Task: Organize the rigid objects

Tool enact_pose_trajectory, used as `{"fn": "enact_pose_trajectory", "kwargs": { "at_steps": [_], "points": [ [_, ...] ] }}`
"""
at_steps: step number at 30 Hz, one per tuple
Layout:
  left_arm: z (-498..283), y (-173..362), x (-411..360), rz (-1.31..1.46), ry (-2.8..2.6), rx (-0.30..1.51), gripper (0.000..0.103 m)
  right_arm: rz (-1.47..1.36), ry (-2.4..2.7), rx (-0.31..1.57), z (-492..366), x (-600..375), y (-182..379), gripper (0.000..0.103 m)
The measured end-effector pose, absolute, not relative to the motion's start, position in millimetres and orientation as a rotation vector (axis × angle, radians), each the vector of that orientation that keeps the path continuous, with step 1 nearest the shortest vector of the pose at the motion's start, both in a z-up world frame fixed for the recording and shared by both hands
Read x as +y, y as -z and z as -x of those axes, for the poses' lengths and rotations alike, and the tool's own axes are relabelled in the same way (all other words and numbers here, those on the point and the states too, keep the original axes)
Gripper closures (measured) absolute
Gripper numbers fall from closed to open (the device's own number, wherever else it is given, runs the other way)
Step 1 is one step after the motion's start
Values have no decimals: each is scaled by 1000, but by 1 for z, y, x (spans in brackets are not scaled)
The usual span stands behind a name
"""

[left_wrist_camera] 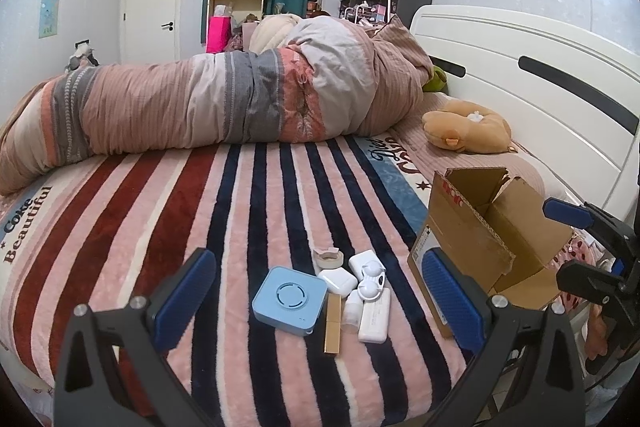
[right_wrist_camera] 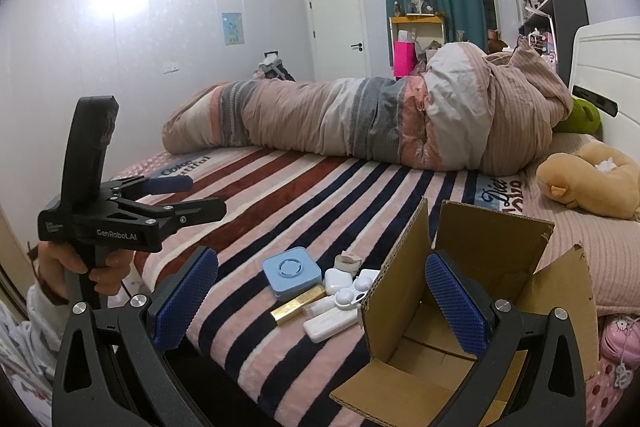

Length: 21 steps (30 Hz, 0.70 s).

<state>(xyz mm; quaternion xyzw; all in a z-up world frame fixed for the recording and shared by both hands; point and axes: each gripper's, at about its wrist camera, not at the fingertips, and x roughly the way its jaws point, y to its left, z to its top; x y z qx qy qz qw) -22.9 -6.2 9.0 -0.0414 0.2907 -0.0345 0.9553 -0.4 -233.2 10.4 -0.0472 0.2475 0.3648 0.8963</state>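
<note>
both grippers [left_wrist_camera: 320, 301] [right_wrist_camera: 322, 303] level, jaws wide

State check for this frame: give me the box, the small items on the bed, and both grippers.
Cardboard box: flaps open, nothing visible inside.
Blue case: flat on bed, closed.
Gold bar: lying flat.
Left hand-held gripper: open, holding nothing.
Right hand-held gripper: open, holding nothing.

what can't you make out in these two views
- Cardboard box inside: left wrist view, near wall hides it.
- Box floor: right wrist view, partly behind the right hand-held gripper finger.
- White charger print: too small.
- Small white bottle: half hidden by neighbours.
</note>
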Motion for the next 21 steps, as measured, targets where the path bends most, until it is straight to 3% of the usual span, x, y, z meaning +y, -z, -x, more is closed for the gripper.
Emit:
{"fn": "enact_pose_trajectory", "kwargs": {
  "at_steps": [10, 13, 15, 17, 21],
  "points": [
    [22, -4, 4, 93, 92, 578, 0, 123, -741, 489, 7, -223, -12, 1],
    [21, -1, 20, 104, 105, 562, 0, 165, -755, 474, 11, -203, -15, 19],
    [17, 4, 35, 116, 136, 562, 0, 172, -792, 483, 10, -187, -15, 45],
    [12, 11, 49, 96, 105, 572, 0, 166, -861, 539, 5, -158, -5, 57],
    [-2, 33, 78, 57, 40, 619, 1, 165, -906, 693, -12, -107, 35, 58]
  ]
}}
